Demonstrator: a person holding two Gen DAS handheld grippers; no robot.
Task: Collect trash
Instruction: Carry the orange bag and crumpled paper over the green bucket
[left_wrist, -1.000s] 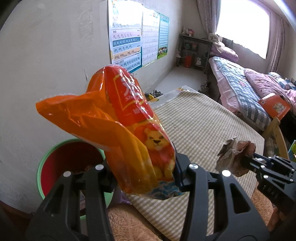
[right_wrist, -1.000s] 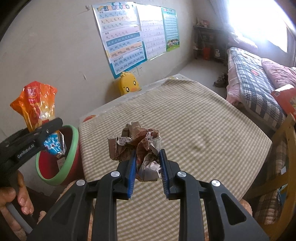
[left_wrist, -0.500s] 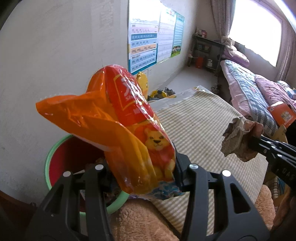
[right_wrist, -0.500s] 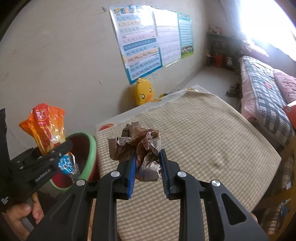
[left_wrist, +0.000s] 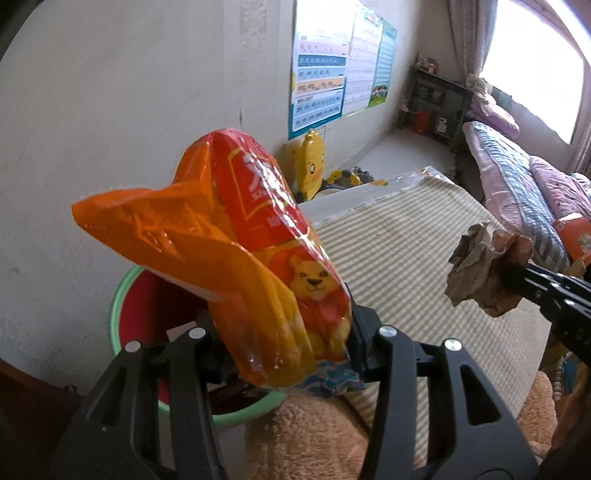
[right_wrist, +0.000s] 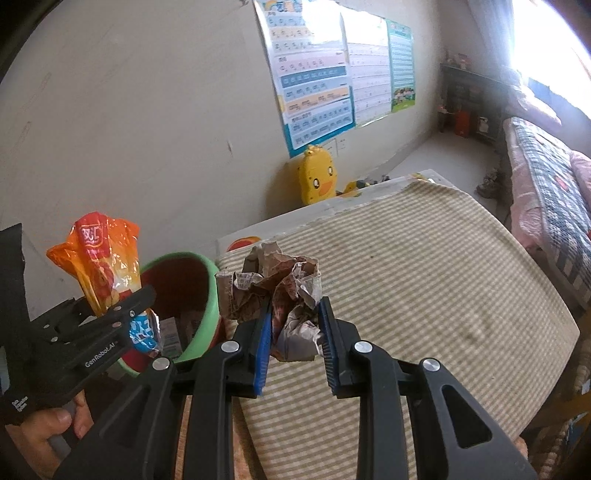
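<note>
The left gripper (left_wrist: 291, 354) is closed partway on the lower end of an orange snack bag (left_wrist: 236, 258), which stands up and fans out above the jaws. Below and just behind those jaws sits the bin (left_wrist: 122, 295), red inside with a green rim, a few scraps already in it.

The right gripper (right_wrist: 295, 339) pinches a crumpled paper ball (right_wrist: 277, 291) between its blue pads (right_wrist: 263, 343), most of the ball bulging above them. The bin (right_wrist: 207, 295) lies just to the left of these fingers, the checked tablecloth (right_wrist: 424, 295) beneath and to the right.

To do the drop well, I would bring the bag's low end fully over the bin's mouth before letting go, since its tall, light top could tip it over the rim. The paper should follow once the left gripper is out of the way.
</note>
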